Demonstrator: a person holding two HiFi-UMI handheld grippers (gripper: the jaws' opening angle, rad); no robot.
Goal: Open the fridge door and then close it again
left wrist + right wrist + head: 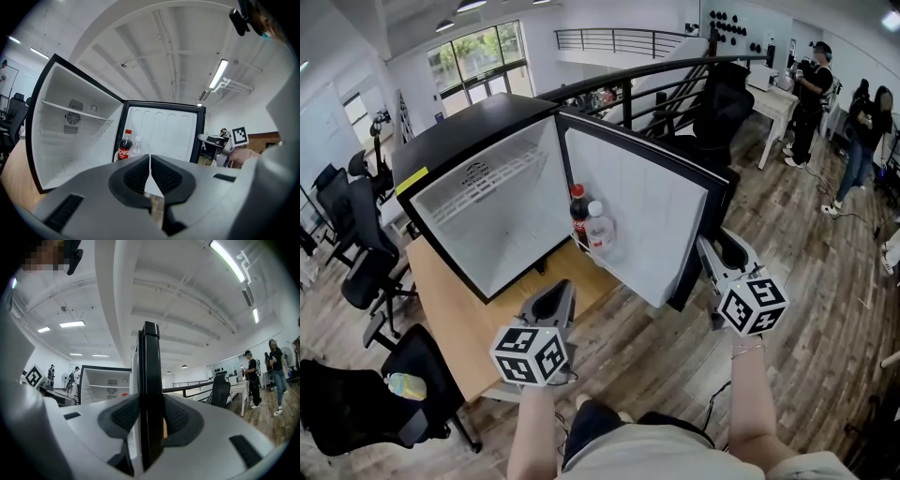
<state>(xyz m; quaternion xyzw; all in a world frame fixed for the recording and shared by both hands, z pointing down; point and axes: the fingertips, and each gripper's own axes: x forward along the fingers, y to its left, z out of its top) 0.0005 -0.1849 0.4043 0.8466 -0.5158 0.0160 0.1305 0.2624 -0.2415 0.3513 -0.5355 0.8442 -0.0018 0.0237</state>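
Observation:
A small black fridge (pixel 478 150) with a bare white inside stands on a wooden table, its door (pixel 642 211) swung wide open to the right. A cola bottle (pixel 578 214) and a clear bottle (pixel 598 228) sit in the door shelf. My right gripper (pixel 715 255) is shut on the door's black free edge (pixel 150 394), which runs upright between its pads. My left gripper (pixel 553 302) hangs shut and empty in front of the fridge, apart from it. The left gripper view shows the open cabinet (pixel 75 136), the door (pixel 161 133) and both bottles (pixel 124 145).
The wooden table (pixel 455 314) reaches toward me on the left. Black office chairs (pixel 356 403) crowd the left side. A black stair railing (pixel 647 84) runs behind the fridge. People (pixel 811 98) stand by a white desk at the far right.

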